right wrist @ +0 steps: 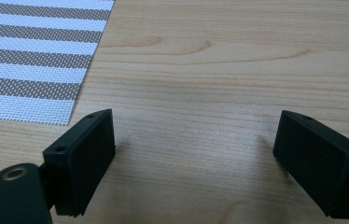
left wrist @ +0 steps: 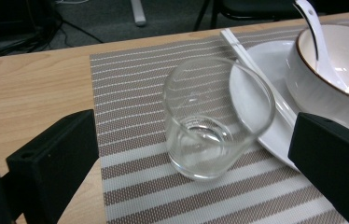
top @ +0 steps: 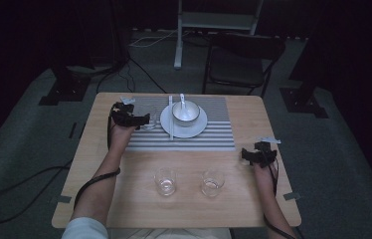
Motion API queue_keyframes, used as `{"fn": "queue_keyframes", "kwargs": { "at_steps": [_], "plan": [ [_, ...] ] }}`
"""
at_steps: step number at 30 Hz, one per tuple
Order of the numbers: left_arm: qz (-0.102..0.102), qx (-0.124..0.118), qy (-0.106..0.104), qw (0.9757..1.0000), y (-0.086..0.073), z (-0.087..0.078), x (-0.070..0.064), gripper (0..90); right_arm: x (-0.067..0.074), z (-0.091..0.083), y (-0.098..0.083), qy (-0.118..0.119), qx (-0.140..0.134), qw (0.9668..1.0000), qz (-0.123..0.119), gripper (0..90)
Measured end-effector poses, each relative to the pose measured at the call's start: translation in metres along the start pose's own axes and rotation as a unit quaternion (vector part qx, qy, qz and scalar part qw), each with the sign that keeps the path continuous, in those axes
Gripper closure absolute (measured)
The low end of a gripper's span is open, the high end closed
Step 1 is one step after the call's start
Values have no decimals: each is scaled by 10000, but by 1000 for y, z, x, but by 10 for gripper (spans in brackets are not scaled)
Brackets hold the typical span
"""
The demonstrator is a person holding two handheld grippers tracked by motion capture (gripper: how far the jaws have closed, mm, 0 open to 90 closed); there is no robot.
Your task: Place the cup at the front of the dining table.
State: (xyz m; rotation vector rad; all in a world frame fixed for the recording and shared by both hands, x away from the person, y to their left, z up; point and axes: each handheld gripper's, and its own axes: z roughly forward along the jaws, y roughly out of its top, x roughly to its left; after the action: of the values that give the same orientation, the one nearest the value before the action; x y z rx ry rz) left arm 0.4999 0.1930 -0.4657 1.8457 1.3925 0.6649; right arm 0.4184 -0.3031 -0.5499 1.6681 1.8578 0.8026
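On the wooden table [top: 139,199] in the high view lies a striped placemat [top: 214,134], and on it sits one white plate [top: 196,130] carrying one bowl [top: 186,113] with a spoon [top: 182,100] in it and a pair of white chopsticks [top: 170,119] along its left edge. Two empty glasses, the near left glass [top: 165,180] and the near right glass [top: 212,182], stand on bare wood at the near side. The left gripper [top: 146,120] reaches over the mat's left part, where a third glass is faintly visible; the right gripper [top: 244,155] rests low over bare wood just right of the mat. Grey carpet [top: 20,149], a folding chair [top: 243,59] and cables surround the table in a dark room. No writing is readable anywhere.

Along the left gripper view, the jaws stand wide apart on either side of the third glass [left wrist: 214,121], touching nothing; the glass stands upright on the mat, just beside the plate rim, chopsticks and bowl.

Along the right gripper view, the jaws are spread wide over bare wood, holding nothing, with the mat's corner at upper left.
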Motion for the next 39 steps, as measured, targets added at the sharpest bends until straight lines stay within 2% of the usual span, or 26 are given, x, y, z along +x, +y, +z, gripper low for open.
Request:
{"fn": "queue_keyframes", "kwargs": {
  "at_steps": [1, 3, 7, 14, 17, 24, 31, 33, 39],
  "plan": [
    [7, -11, 57, 10000, -2, -1, 1, 22, 0, 0, 0, -1, 1, 10000, 1, 121],
    [-46, -88, -17, 9999, -7, -3, 3, 22, 0, 0, 0, 0, 0, 10000, 0, 120],
    [15, -102, 53, 9999, -17, -5, 7, 22, 0, 0, 0, -2, 1, 10000, 0, 121],
    [87, -154, 38, 9998, -30, -12, 8, 22, 0, 0, 0, -3, 2, 10000, -1, 120],
    [45, -230, -6, 9997, -33, -18, 8, 23, 0, 0, 0, -2, 2, 10000, 0, 121],
    [189, -260, -115, 9994, -42, -29, 8, 22, 0, 0, 0, -2, 2, 10000, -1, 120],
    [173, -426, -209, 9987, -51, -41, 7, 22, 0, 0, 0, 0, 2, 10000, -2, 121],
    [183, -546, -314, 9978, -58, -50, 7, 22, 0, 0, 0, 0, 2, 10000, -1, 120],
    [207, -585, -352, 9975, -71, -59, 9, 23, 0, 0, 0, 0, 2, 10000, -2, 120]
  ]
}}
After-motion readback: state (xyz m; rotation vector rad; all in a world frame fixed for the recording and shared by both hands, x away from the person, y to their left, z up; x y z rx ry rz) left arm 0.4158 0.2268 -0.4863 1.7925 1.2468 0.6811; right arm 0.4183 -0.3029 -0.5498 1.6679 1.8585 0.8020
